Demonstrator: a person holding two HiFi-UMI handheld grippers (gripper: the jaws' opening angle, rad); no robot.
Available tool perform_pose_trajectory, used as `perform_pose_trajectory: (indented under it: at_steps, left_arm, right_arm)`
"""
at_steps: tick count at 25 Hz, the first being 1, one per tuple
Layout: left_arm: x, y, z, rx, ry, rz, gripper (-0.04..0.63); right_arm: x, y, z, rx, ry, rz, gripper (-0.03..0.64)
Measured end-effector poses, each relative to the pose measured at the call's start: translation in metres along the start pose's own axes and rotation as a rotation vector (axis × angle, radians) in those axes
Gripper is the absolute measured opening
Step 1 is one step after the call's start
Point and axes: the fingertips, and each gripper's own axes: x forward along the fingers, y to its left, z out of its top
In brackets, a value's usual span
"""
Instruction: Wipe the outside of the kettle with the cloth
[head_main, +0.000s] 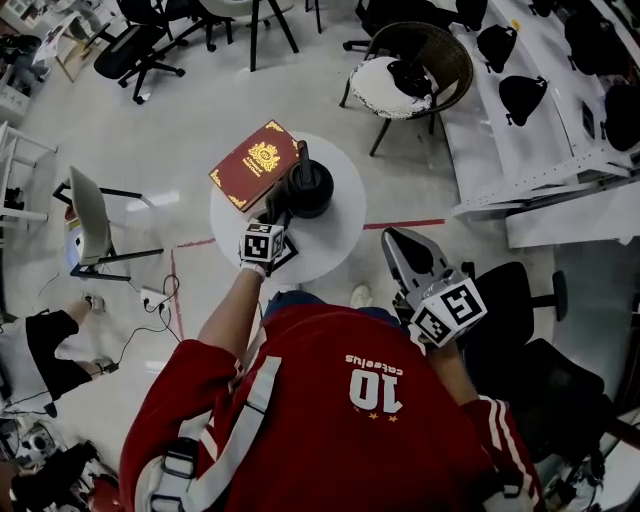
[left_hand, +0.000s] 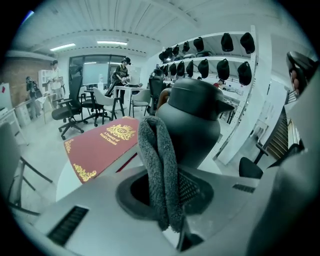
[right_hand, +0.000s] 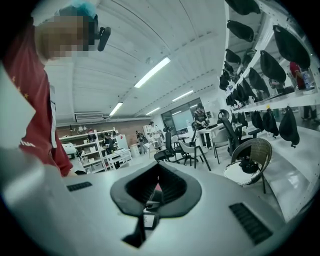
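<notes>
Your L gripper (head_main: 272, 218) is clamped tight on the grey cloth (left_hand: 161, 165). The cloth is a folded strip standing up btwn the jaws, right at the near side of the black kettle (left_hand: 192, 117); can't tell if it touches. The kettle sits upright on the round white table (head_main: 340, 235), w/ a red book (left_hand: 100, 145) just left of it. Your R gripper (right_hand: 158, 172) is well back from the kettle, off the table, jaws pinched together w/ nothing btwn them.
</notes>
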Motion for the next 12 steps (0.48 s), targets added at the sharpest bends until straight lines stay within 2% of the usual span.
perform_pose_trajectory:
  at_steps: [8,12]
  left_arm:
    - [-0.001,-0.009,-0.003,-0.152,-0.051,0.075,0.049]
    - [-0.002,-0.016,-0.005,-0.203,-0.067,0.11,0.049]
  right_arm:
    - [-0.021,-0.019,0.0,-0.008,0.009,0.043,0.015]
    - [-0.029,-0.028,0.0,-0.01,0.014,0.073,0.015]
